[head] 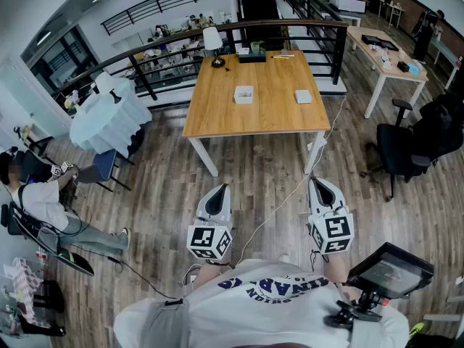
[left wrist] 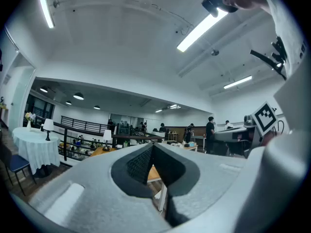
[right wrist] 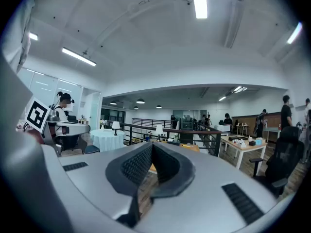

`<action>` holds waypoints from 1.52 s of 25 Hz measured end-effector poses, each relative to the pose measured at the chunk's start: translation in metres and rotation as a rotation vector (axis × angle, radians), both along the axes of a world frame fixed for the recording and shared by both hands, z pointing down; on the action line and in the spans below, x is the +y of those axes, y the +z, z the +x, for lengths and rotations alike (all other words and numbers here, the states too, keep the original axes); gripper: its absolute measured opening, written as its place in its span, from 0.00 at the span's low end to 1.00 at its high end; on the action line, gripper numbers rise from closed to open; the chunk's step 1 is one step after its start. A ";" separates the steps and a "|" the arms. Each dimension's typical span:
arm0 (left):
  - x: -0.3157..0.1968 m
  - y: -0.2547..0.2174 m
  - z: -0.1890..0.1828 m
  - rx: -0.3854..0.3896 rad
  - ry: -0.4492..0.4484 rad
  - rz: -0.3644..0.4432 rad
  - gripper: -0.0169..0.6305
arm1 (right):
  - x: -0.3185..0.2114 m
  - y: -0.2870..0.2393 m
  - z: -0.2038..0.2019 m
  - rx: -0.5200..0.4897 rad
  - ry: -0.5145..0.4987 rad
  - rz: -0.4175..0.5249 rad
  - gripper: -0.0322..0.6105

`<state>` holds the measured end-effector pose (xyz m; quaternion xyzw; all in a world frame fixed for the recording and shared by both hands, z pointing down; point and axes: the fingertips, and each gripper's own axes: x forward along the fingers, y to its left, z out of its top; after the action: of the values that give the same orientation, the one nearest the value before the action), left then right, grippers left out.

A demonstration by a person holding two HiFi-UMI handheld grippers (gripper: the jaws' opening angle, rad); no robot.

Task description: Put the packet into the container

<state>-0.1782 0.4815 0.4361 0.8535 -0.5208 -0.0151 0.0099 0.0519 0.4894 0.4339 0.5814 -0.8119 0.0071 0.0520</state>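
A wooden table [head: 270,118] stands a few steps ahead of me. On it sit a small white open container [head: 243,94] and, to its right, a flat pale packet [head: 303,96]. Both grippers are held close to my body, well short of the table. My left gripper [head: 221,188] points forward over the floor with its jaws together and nothing between them. My right gripper [head: 316,182] is likewise shut and empty. In the left gripper view the left gripper's [left wrist: 152,145] dark pads meet at the tip, and in the right gripper view so do the right gripper's [right wrist: 151,144].
A table lamp [head: 213,45] and a black item [head: 252,57] sit at the table's far end, before a railing [head: 239,27]. A black office chair [head: 406,147] and a white desk [head: 388,60] are to the right. At left are a cloth-covered round table [head: 109,118] and a seated person [head: 43,201]. A cable [head: 290,194] crosses the floor.
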 end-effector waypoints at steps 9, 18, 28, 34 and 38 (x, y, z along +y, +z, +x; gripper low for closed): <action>-0.058 0.001 0.048 -0.041 0.052 -0.005 0.03 | -0.050 -0.005 0.011 0.025 -0.032 0.046 0.06; -0.082 0.024 0.083 -0.095 0.092 -0.003 0.03 | -0.092 0.016 0.013 -0.021 -0.084 0.032 0.06; -0.167 0.034 0.106 -0.080 0.047 -0.033 0.03 | -0.182 0.033 0.044 -0.004 -0.099 -0.043 0.06; -0.254 0.048 0.104 -0.033 0.037 -0.045 0.03 | -0.259 0.045 0.045 0.017 -0.066 -0.069 0.06; -0.319 0.050 0.090 -0.004 0.032 -0.059 0.03 | -0.316 0.044 0.034 0.021 -0.047 -0.081 0.06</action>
<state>-0.0880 0.1621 0.4859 0.8610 -0.5074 0.0023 0.0343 0.0855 0.1739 0.4782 0.5597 -0.8237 0.0327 0.0842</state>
